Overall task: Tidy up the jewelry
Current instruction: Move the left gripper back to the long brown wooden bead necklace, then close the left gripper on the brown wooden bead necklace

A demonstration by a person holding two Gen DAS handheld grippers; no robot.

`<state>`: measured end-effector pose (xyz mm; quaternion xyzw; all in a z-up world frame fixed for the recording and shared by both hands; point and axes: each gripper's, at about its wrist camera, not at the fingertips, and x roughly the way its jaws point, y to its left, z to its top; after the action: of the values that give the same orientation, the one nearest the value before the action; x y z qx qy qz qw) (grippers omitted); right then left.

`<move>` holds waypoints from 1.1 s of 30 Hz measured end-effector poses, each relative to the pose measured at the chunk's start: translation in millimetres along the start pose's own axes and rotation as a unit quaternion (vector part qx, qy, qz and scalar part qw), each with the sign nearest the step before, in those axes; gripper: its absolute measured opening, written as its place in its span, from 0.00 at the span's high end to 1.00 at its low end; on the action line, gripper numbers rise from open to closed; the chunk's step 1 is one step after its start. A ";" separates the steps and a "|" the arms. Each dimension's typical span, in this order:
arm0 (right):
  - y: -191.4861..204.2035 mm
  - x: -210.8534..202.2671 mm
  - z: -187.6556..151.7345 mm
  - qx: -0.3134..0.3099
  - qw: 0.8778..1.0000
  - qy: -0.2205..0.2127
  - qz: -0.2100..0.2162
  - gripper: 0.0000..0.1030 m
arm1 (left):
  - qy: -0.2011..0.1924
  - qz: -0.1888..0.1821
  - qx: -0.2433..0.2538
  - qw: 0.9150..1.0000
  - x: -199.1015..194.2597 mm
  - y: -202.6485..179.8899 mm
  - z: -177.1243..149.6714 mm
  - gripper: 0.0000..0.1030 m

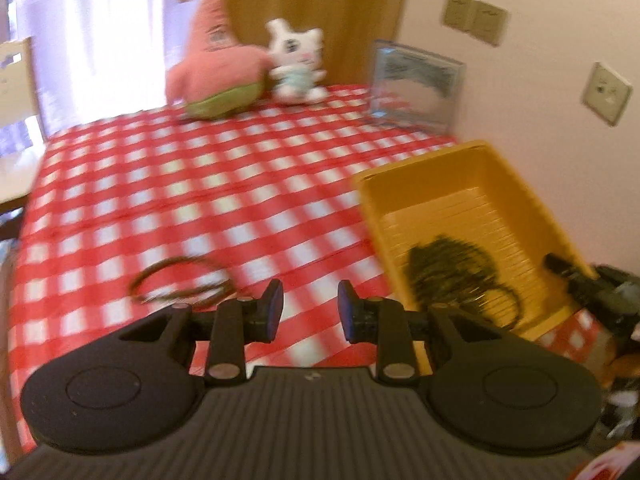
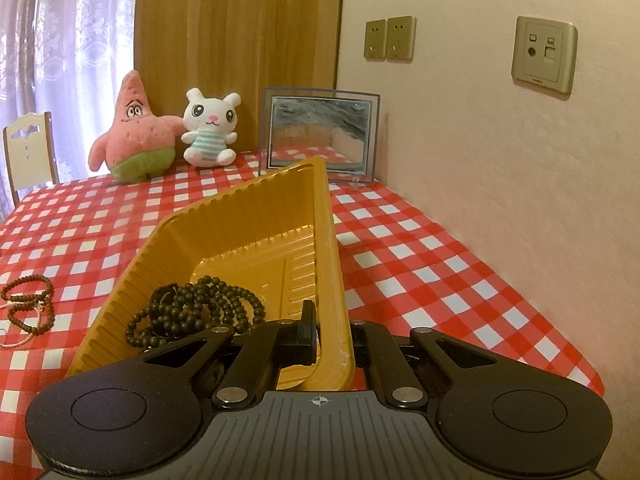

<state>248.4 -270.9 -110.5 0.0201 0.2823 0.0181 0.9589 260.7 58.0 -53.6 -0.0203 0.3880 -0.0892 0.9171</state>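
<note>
1. Your right gripper (image 2: 326, 336) has its jaws pinched on the near right wall of the yellow ribbed plastic tray (image 2: 256, 216); one finger (image 2: 307, 332) sits inside the wall, the other is hidden outside it.
2. The tray looks tilted in the right wrist view, far corner raised, with the near end low at the jaws.
3. A heap of dark green bead strands (image 2: 192, 312) lies in the tray's near end, just beside the inner finger.
4. Your left gripper (image 1: 310, 308) has its jaws spread apart, nothing between the pads (image 1: 274, 304), hanging over the red-and-white checked surface (image 1: 160, 200).
5. A brown bead bracelet loop (image 1: 180, 280) lies on the surface just left of the left jaws, blurred, not touched.
6. In the right wrist view those brown beads (image 2: 28, 300) sit well left of the tray, and are looped in several coils.
7. Far edge: pink star plush (image 2: 132, 132), white bunny plush (image 2: 210, 128), clear picture frame (image 2: 318, 132).
8. The left wrist view is motion-blurred.
</note>
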 end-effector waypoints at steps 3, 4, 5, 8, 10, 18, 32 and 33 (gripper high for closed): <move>0.3 0.3 0.1 0.001 1.000 0.002 -0.001 0.96 | 0.013 0.029 -0.018 0.999 -6.3 22.7 -16.5 0.75; 0.3 0.3 0.1 0.001 1.000 0.002 -0.001 0.96 | 0.018 0.041 -0.025 0.999 -8.0 30.7 -22.6 0.75; 0.2 0.2 -0.2 0.001 1.000 0.002 -0.001 0.96 | 0.022 0.049 -0.030 0.998 -9.0 36.8 -27.3 0.75; 0.3 -0.2 -1.1 0.001 1.000 0.004 -0.002 0.96 | 0.032 0.073 -0.041 0.996 -10.4 52.1 -41.3 0.75; 0.8 -0.4 -1.5 0.000 1.000 0.004 -0.003 0.96 | 0.038 0.078 -0.047 0.995 -10.7 59.1 -48.6 0.75; 3.7 -1.0 -1.0 -0.003 1.000 0.002 -0.010 0.96 | 0.033 0.077 -0.030 0.996 -0.7 59.4 -54.6 0.75; 13.9 8.9 8.8 -0.011 1.000 -0.007 -0.016 0.96 | 0.020 0.036 0.044 0.998 64.3 40.3 -33.8 0.75; 14.8 10.1 9.2 -0.012 1.000 -0.006 -0.015 0.96 | 0.023 0.035 0.048 0.998 70.6 40.2 -32.8 0.75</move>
<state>261.4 -255.9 -107.5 0.0043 0.2766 0.0065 0.9610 291.3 85.9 -130.8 0.0392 0.4044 -0.0757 0.9106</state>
